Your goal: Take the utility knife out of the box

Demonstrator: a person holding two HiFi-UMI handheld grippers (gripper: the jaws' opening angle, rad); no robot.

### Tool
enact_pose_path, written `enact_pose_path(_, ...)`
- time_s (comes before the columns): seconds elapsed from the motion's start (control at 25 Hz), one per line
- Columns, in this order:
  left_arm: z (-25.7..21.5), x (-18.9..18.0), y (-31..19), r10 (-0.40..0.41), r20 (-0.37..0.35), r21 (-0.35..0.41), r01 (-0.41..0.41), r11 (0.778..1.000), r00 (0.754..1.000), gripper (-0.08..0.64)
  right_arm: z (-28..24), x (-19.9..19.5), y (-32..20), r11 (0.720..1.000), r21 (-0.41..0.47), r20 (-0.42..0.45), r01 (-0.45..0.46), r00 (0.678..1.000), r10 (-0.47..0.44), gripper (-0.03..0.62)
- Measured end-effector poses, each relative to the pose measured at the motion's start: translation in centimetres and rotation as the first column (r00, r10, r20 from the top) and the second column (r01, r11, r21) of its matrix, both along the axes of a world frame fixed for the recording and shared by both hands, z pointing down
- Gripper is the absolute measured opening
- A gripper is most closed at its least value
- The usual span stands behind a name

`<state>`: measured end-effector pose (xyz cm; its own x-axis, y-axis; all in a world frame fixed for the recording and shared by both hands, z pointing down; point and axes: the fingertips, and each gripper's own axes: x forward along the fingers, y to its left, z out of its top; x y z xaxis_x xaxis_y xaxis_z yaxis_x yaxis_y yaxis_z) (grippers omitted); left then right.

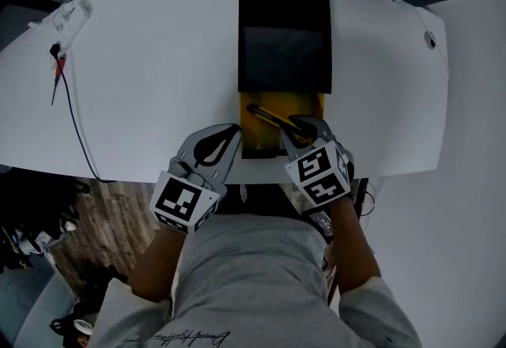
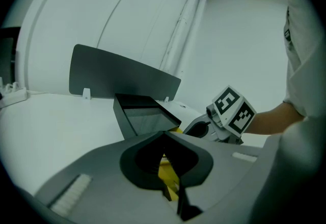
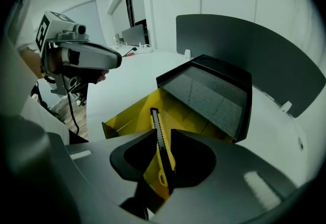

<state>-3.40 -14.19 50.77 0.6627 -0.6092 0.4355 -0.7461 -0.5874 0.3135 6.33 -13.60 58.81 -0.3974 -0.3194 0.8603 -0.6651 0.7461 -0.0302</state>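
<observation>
A box lies on the white desk with its black lid swung open away from me and its yellow tray near the front edge. The yellow and black utility knife lies slanted in the tray. My right gripper points steeply down over the knife's near end. In the right gripper view the knife runs between the parted fingers of that gripper, with a gap on its left side. My left gripper hovers at the tray's left wall, fingertips together; yellow box wall shows behind them.
The white desk ends just in front of the tray, with my body close behind. A black cable with a red clip trails over the desk's left side. A grey partition stands along the far edge.
</observation>
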Motion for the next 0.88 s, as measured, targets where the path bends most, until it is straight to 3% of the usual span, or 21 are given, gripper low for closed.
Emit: enact_pose_path(0.88, 1.9, -1.7, 0.2, -0.035, -0.007, -0.049, 0.035, 0.998, 0.999, 0.002, 3.7, -1.5, 0.3, 0.981, -0.083, -0.176, 0.175, 0.966, -0.188, 0.167)
